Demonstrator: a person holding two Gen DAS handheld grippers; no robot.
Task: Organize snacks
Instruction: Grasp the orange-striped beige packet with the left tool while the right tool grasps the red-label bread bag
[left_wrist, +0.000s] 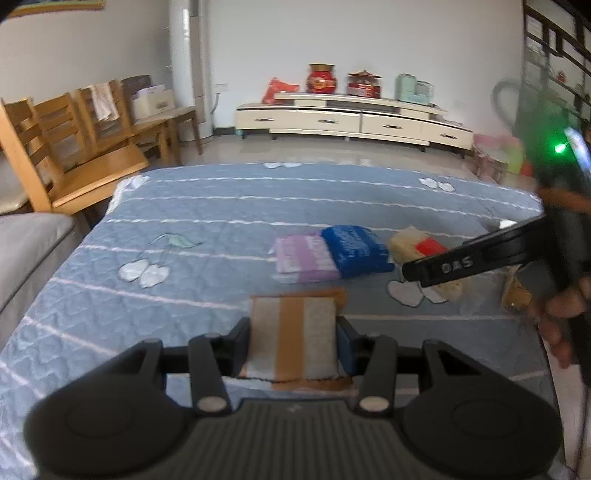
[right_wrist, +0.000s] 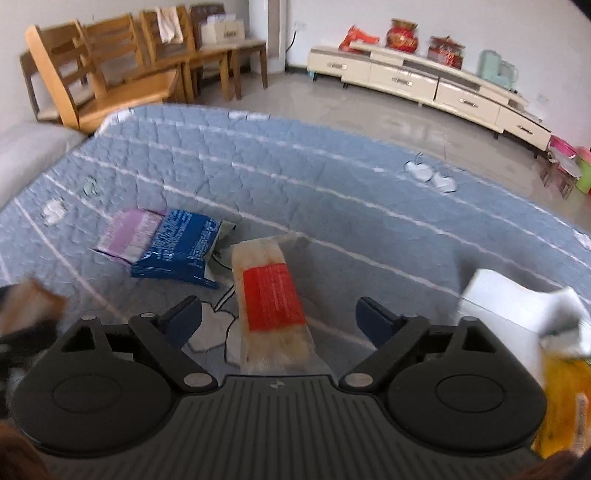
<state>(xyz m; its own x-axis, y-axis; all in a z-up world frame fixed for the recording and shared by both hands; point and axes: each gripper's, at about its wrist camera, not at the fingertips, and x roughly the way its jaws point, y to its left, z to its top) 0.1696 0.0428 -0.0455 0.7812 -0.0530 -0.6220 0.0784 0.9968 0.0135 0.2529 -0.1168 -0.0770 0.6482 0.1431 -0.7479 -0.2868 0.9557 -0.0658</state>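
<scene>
Left holds a packet, right lines up on the next.

Left gripper (left_wrist: 293, 338) clamped on a brown-striped snack packet (left_wrist: 291, 332), lifted over the blue quilt (left_wrist: 207, 206). Right gripper (right_wrist: 279, 321) spread wide, straddling a red-labelled packet (right_wrist: 271, 299) lying on the quilt. Probably light, crinkly, crushable; take it across the narrow middle.

left claw (left_wrist: 293, 341): wafer pack (left_wrist: 291, 336) between its fingers | beyond, on quilt (left_wrist: 221, 206): two packs (left_wrist: 332, 254) touching | right claw (right_wrist: 279, 321): over labelled pack (right_wrist: 271, 299), right of those
</scene>
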